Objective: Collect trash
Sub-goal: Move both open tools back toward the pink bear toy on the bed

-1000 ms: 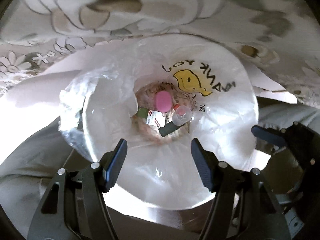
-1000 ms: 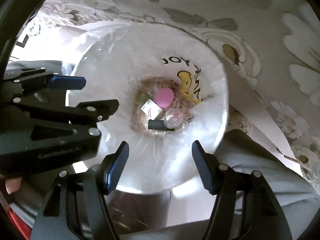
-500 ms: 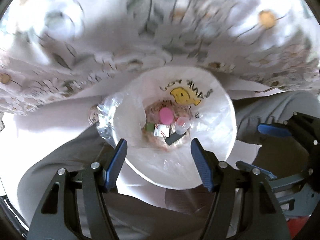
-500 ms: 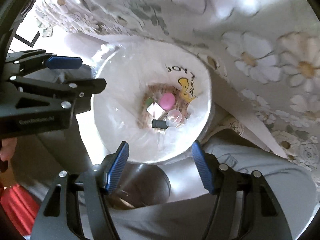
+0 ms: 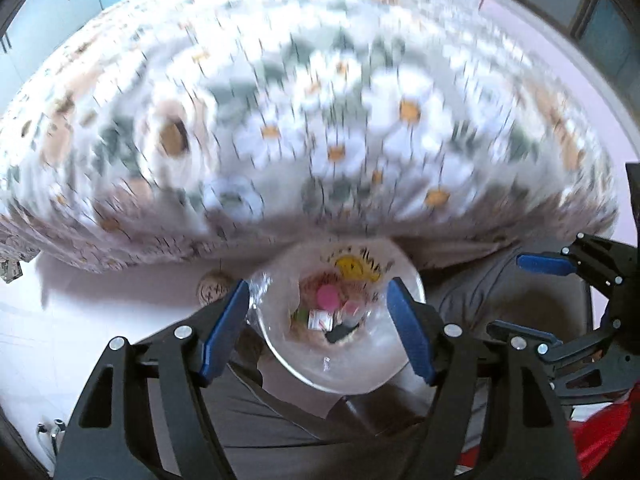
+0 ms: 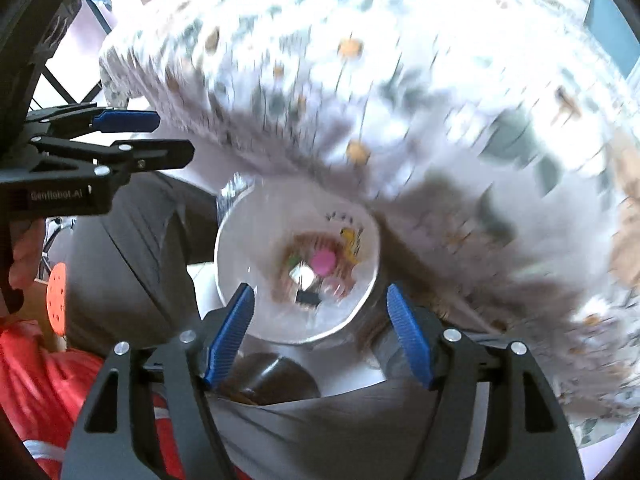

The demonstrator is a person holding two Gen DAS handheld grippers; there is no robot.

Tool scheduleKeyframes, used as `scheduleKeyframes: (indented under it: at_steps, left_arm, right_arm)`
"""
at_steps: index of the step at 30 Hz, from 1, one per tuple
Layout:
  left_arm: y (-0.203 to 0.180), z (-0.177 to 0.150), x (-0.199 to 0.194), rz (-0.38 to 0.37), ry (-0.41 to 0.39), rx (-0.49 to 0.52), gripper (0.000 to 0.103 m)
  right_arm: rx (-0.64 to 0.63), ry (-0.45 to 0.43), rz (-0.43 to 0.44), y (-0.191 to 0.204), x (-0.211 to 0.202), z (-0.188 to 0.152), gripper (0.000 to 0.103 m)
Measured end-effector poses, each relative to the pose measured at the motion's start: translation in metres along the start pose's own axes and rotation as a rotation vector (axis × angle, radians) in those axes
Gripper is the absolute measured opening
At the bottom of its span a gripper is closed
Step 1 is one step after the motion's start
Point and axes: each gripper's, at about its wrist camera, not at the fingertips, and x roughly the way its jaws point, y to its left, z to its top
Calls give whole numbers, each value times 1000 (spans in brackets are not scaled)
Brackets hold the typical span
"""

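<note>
Two grippers hang over the lined trash bin (image 5: 336,360), and both carry nothing; my left gripper (image 5: 318,320) has its jaws opening with only air between the blue pads, and my right gripper (image 6: 320,328) is opening the same way, empty; the collected trash (image 6: 316,268), a pink lid, wrappers and a dark piece, lies at the bottom of the bag, beside the flowered bedspread (image 5: 320,128); my worry is blur; both views smear, so I could misjudge where the thin liner rim sits, snag it with a finger and tip the bin over.
</note>
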Motion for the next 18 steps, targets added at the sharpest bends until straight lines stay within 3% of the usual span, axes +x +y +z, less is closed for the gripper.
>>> scheduleKeyframes:
  at_steps: [10, 18]
  left_arm:
    - [14, 67, -61, -40, -95, -67, 75]
    - [17, 141, -71, -44, -115, -124, 75]
  right_arm:
    - [35, -192, -49, -28, -80, 36, 74]
    - [52, -325, -95, -63, -120, 93, 74]
